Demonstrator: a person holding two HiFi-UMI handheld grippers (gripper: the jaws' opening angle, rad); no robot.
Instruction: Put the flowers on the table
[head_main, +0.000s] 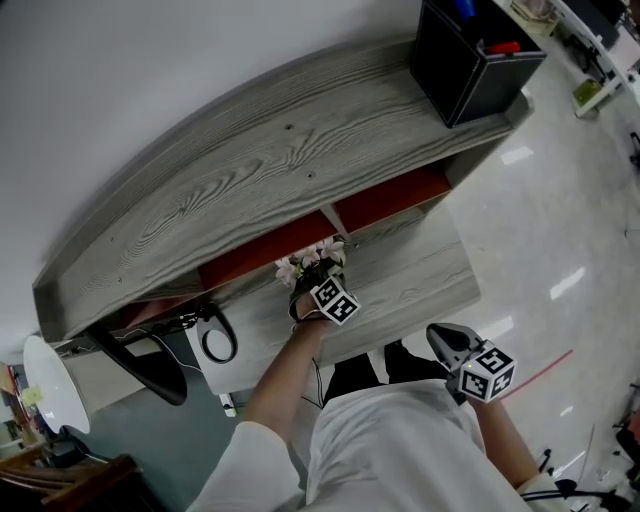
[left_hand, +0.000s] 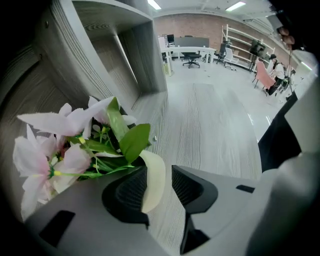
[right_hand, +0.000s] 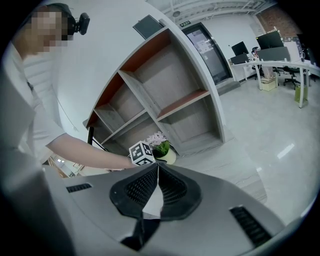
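The flowers (head_main: 312, 258) are pink blooms with green leaves in a cream pot, standing on the grey wood table (head_main: 430, 280) just in front of the shelf unit. In the left gripper view the flowers (left_hand: 65, 150) fill the left side, and the pot's rim (left_hand: 154, 180) sits between the jaws of my left gripper (left_hand: 161, 187). A gap shows beside the right pad, so the jaws stand open around the rim. My left gripper (head_main: 312, 285) points steeply down at the pot. My right gripper (head_main: 440, 335) hangs off the table's near edge, shut and empty; from it the flowers (right_hand: 159, 142) show far off.
A curved grey shelf unit (head_main: 250, 160) with red-backed compartments rises behind the table. A black box (head_main: 470, 60) stands on its top at the right. A black looped cable (head_main: 215, 338) lies at the table's left end. Glossy floor (head_main: 560, 230) spreads to the right.
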